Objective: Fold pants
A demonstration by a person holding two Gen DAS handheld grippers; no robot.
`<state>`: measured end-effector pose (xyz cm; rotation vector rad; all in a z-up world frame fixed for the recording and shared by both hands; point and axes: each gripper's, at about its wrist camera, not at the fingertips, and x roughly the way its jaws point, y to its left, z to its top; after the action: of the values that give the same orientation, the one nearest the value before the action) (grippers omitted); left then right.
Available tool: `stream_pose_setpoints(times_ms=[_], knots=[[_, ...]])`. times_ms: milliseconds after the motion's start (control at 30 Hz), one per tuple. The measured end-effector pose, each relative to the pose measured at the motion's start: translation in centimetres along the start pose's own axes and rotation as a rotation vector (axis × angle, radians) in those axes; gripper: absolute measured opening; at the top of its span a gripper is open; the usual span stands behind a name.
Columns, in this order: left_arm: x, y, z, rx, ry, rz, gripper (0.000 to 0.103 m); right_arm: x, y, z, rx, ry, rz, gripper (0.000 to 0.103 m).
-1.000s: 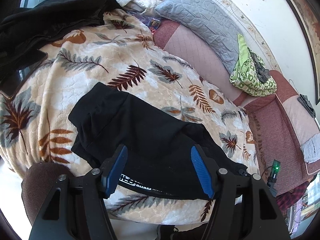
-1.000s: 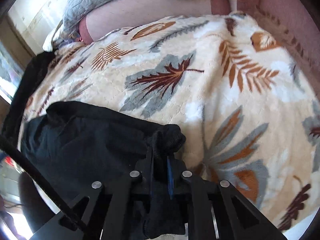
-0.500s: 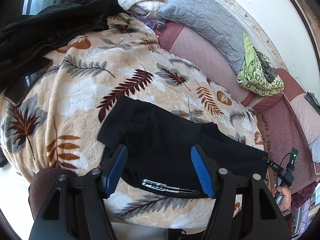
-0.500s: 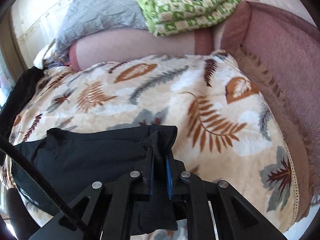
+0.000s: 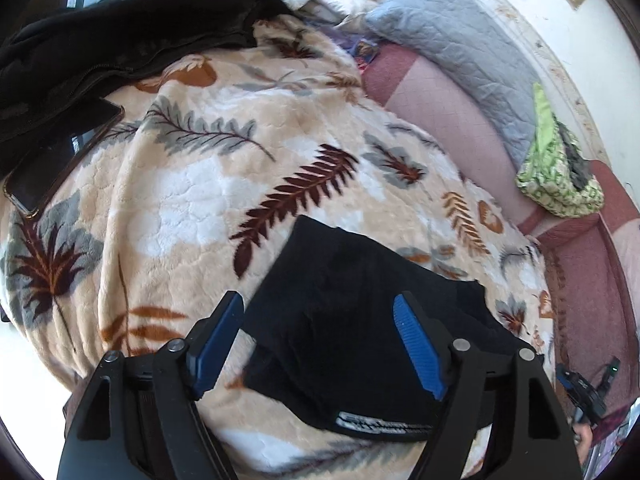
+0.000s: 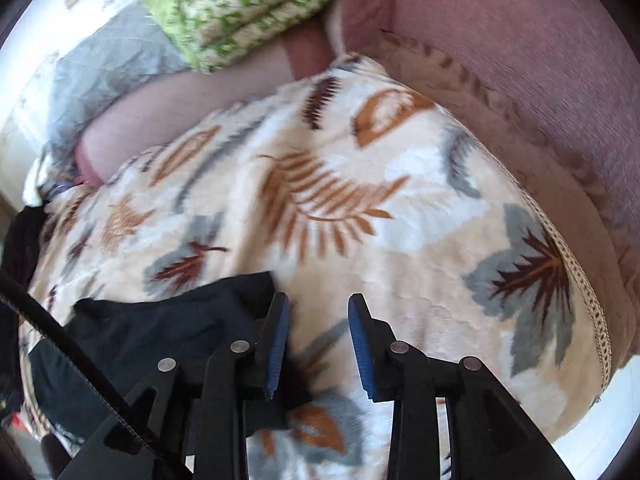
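The black pants [image 5: 352,312] lie folded on the leaf-print blanket [image 5: 192,184], waistband with white lettering [image 5: 380,424] toward me. My left gripper [image 5: 318,344] is open and empty, hovering above the pants' near part. In the right wrist view the pants [image 6: 152,336] lie at lower left. My right gripper [image 6: 318,340] is open and empty, just right of the pants' end; its left finger [image 6: 276,336] is at the fabric's edge.
A black jacket [image 5: 120,36] and a phone [image 5: 60,164] lie at the blanket's far left. A grey pillow [image 5: 452,48] and a green patterned bundle [image 5: 560,176] rest on the pink sofa [image 5: 448,112]. The sofa's armrest [image 6: 540,80] borders the blanket on the right.
My right gripper pulled the pants' end to the right, then opened and let go. The pants now lie flatter and shifted right under my left gripper.
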<state>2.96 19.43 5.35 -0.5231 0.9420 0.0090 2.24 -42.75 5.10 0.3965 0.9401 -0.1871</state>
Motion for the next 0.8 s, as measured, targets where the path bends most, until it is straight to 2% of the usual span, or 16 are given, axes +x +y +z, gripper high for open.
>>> stream_pose_setpoints(times_ms=[100, 167, 200, 233, 267, 300, 467, 533, 633, 667, 767, 800], knots=[[2.9, 0.7, 0.7, 0.016, 0.059, 0.022, 0.077, -0.3, 3.8, -0.4, -0.095, 0.013, 0.112, 0.042], [4.7, 0.9, 0.9, 0.027, 0.112, -0.010, 0.074, 0.4, 7.5, -1.0, -0.178, 0.047, 0.199, 0.045], [5.5, 0.7, 0.9, 0.037, 0.155, -0.013, 0.048, 0.9, 9.3, -1.3, -0.211, 0.062, 0.227, 0.046], [6.0, 0.5, 0.7, 0.054, 0.195, 0.015, 0.039, 1.6, 11.7, -1.6, -0.253, 0.080, 0.256, 0.047], [5.8, 0.1, 0.5, 0.076, 0.199, 0.041, 0.038, 2.0, 13.2, -2.1, -0.275, 0.090, 0.273, 0.047], [5.3, -0.1, 0.2, 0.087, 0.199, 0.034, 0.035, 2.4, 14.7, -2.5, -0.294, 0.099, 0.293, 0.047], [2.9, -0.2, -0.9, 0.056, 0.236, -0.008, 0.033, 4.8, 21.7, -3.3, -0.371, 0.143, 0.420, 0.050], [2.6, -0.2, -1.2, 0.058, 0.233, 0.014, 0.034, 6.0, 24.2, -3.3, -0.405, 0.155, 0.445, 0.055], [4.4, 0.5, -1.5, 0.061, 0.264, 0.068, 0.037, 7.9, 27.1, -3.1, -0.458, 0.173, 0.464, 0.064], [5.0, 0.7, -1.6, 0.057, 0.275, 0.076, 0.038, 8.5, 27.9, -3.1, -0.471, 0.182, 0.465, 0.064], [4.9, 0.3, -1.4, 0.089, 0.241, 0.091, 0.041, 10.6, 30.1, -3.5, -0.518, 0.245, 0.464, 0.063], [4.8, 0.4, -1.4, 0.088, 0.231, 0.079, 0.042, 11.1, 30.7, -3.9, -0.543, 0.282, 0.470, 0.059]])
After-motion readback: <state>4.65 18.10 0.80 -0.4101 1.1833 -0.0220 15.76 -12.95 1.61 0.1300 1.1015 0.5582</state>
